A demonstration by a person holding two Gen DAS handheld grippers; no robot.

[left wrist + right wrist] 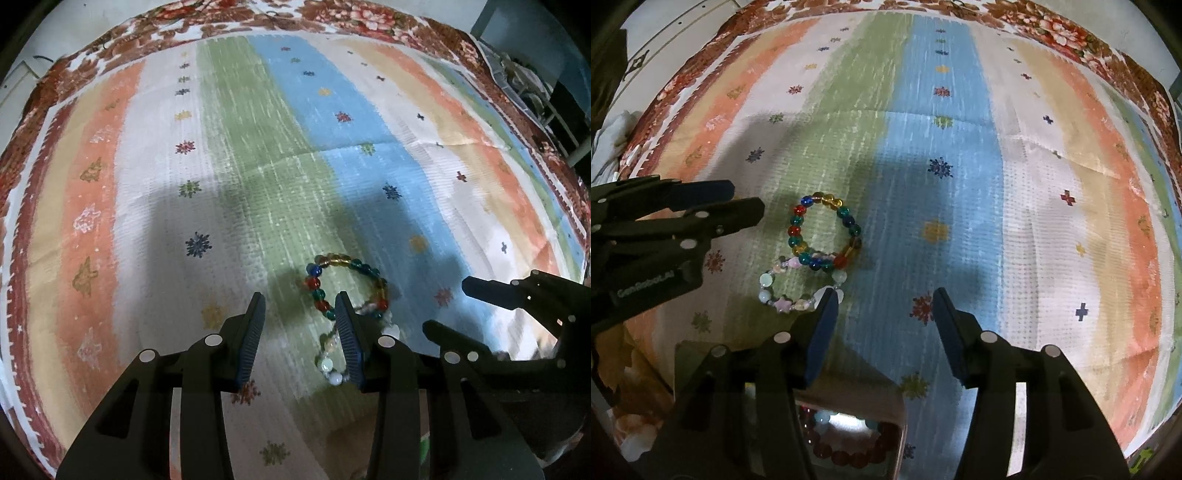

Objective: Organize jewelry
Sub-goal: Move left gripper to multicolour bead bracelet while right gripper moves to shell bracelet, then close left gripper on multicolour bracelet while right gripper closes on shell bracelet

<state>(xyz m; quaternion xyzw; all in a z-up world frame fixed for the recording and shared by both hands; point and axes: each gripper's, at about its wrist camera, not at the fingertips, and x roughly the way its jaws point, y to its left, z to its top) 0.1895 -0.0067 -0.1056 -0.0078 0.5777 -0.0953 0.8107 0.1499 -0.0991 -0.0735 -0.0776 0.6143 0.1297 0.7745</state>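
Nearby, pastel bracelet overlaps multicolour bracelet; box below.

We see a tabletop covered by a striped cloth in green, blue, white and orange with a floral border. On it lie a multicoloured bead bracelet and a pale star-bead bracelet, touching, beside an open box of beads at the near edge.
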